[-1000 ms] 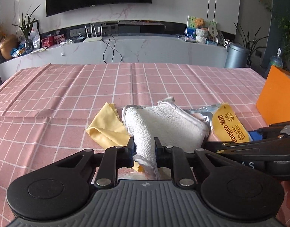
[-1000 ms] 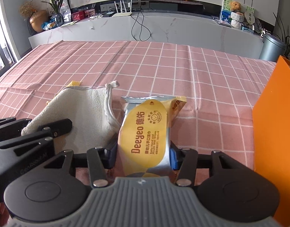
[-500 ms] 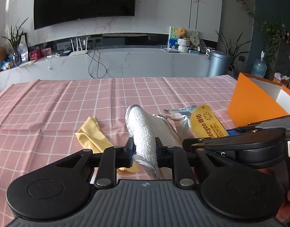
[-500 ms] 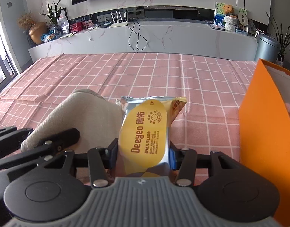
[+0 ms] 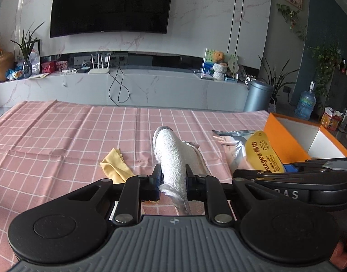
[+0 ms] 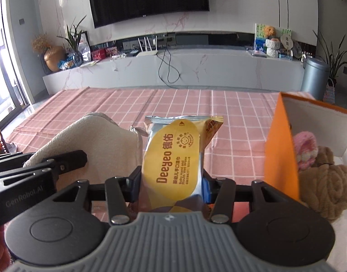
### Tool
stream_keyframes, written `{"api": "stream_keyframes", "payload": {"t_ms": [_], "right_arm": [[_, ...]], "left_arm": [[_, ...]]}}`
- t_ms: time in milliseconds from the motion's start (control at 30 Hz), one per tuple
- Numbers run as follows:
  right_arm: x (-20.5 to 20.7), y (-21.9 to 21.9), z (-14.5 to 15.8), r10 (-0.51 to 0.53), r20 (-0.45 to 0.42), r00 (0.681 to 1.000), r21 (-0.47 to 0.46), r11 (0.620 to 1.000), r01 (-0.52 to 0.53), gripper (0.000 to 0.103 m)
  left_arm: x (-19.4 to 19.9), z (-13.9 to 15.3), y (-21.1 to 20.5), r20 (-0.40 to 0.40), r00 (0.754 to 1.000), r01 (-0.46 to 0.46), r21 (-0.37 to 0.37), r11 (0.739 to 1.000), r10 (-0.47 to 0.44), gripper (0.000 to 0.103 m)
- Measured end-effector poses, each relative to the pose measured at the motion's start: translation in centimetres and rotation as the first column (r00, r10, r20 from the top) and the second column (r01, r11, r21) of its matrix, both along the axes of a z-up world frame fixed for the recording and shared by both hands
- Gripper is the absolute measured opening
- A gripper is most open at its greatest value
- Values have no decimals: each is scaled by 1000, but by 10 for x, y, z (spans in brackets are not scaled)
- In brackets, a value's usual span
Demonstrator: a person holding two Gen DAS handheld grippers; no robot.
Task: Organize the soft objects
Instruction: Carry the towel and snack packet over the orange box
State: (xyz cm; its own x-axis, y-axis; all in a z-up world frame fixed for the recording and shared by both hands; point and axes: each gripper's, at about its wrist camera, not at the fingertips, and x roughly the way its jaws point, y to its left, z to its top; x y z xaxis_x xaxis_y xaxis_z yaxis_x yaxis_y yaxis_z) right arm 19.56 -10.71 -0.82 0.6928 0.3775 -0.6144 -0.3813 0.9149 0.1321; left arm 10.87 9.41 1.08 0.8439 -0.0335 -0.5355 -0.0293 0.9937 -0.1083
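- Left gripper (image 5: 173, 179), nearest the lens in the left wrist view: jaws clamped on a bunched white towel (image 5: 172, 156), which rises off the desk (image 5: 60, 136) and sticks out forward between the fingers.
- Right gripper (image 6: 171, 181), nearest the lens in the right wrist view: jaws clamped on the sides of a yellow-labelled pack of Deeyeo wet wipes (image 6: 173, 158), held clear of the desk with its crimped end pointing away.
- The two grippers are side by side, the towel just left of the wipes pack; each gripper's black body shows at the edge of the other's view.
- Yellow cloth (image 5: 115, 166): lying crumpled on the pink checked tablecloth, just left of and beyond the left gripper, not touched by either.
- Orange box (image 6: 280, 149): open, at the right edge of the desk, just beside the wipes pack; a brown knitted plush (image 6: 325, 185) and a pink knitted item (image 6: 306, 147) lie inside it.
- Beyond the desk: a long marble console (image 5: 150, 86) with a white router (image 5: 98, 69), and a dark television (image 5: 110, 4) on the wall above.
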Motion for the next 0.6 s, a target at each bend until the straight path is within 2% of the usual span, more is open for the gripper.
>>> {"api": "stream_keyframes", "payload": {"t_ms": [233,600], "right_arm": [[-31,-30,29,-6,67,998,19,1000,4,50],[-61,-100,56,-70,145,987,-8,997,72,50]], "left_arm": [[-18,24,-8,53,999,6,-14,1000,-6,20],[-23,53,-55,130,983,129,-3,992,-128,20]]}}
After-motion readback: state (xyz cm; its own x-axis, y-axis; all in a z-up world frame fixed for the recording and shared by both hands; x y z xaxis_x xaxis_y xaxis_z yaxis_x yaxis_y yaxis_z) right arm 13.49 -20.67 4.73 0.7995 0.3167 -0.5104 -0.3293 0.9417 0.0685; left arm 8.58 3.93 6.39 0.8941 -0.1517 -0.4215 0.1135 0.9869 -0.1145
